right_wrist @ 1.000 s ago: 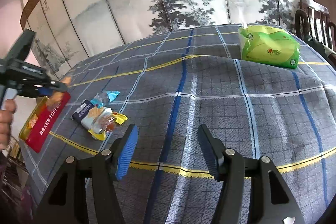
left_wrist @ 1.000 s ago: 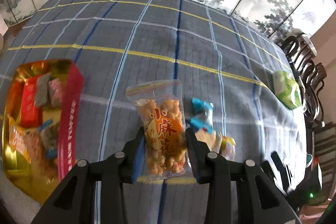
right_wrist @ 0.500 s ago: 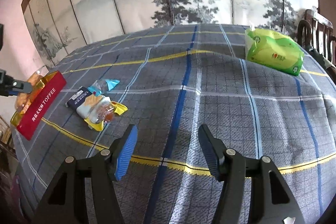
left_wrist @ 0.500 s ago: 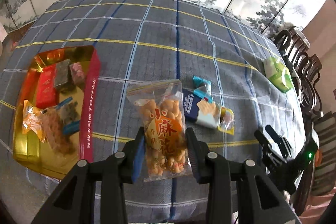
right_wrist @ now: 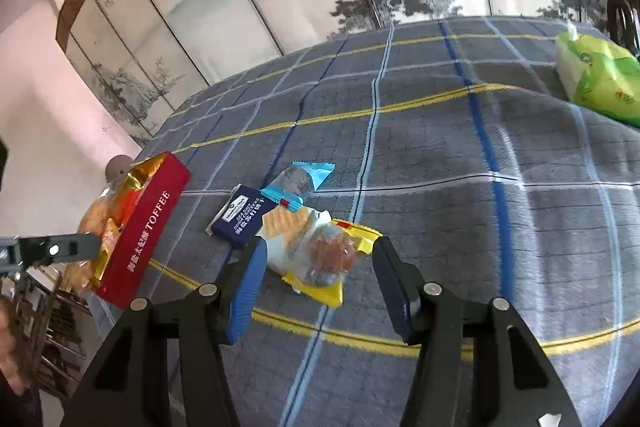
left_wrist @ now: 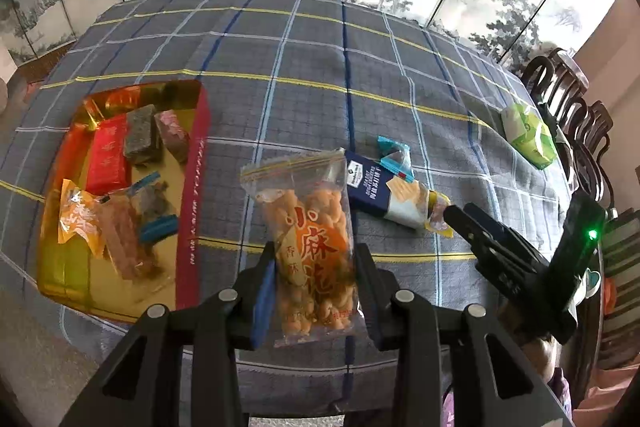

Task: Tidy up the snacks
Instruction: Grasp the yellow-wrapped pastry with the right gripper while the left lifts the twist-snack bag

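Swinging in beside the toffee box [right_wrist: 148,227], the right gripper [right_wrist: 316,279] is closing its still-apart fingers round a soft, crinkly yellow snack [right_wrist: 328,259] best pinched mid-pack, while the left gripper [left_wrist: 314,291] stays clamped on the twists bag [left_wrist: 308,239].

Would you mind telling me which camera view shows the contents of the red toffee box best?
The left wrist view: it looks down into the red toffee box, showing the wrapped snacks lying on its gold lining. The right wrist view shows only the box's lettered red side wall and a bit of gold foil at an oblique angle.
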Motion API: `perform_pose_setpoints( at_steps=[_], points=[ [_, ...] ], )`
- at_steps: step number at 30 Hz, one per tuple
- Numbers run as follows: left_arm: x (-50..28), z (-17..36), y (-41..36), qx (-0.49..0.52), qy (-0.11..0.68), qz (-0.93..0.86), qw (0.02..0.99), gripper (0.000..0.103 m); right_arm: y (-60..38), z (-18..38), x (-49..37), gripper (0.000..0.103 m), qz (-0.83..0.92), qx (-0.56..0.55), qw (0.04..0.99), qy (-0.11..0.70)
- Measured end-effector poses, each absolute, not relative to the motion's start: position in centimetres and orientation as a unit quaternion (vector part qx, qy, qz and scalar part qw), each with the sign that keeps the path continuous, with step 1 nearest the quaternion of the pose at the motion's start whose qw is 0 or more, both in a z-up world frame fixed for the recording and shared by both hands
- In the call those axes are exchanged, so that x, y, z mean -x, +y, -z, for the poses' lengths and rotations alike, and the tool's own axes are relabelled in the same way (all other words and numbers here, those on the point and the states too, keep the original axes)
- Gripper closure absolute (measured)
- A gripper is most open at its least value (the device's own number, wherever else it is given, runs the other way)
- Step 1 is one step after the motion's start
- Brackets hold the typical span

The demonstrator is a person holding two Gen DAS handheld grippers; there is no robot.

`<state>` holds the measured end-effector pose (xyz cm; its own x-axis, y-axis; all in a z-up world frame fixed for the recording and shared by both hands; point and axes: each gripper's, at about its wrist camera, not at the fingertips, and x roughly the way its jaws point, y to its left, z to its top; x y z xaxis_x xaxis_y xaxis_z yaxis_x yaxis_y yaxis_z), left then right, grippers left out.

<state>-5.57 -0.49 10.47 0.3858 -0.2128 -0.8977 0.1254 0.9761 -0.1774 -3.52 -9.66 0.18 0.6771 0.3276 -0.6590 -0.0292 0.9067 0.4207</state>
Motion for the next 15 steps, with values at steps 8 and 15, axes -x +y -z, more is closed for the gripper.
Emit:
perform_pose_setpoints(
  at_steps=[8, 15],
  points=[
    [5.7, -10.3, 0.3, 0.045, 0.547, 0.099, 0.83, 0.066, -9.8, 1.4, 2.8, 0.072, -0.083, -0.196, 0.881, 0.422],
    [6.0, -10.6, 1.2, 0.05, 0.545, 0.092, 0.832, 0.066, -10.8, 1.4, 3.7, 0.083, -0.063, -0.165, 0.888, 0.424]
  ],
)
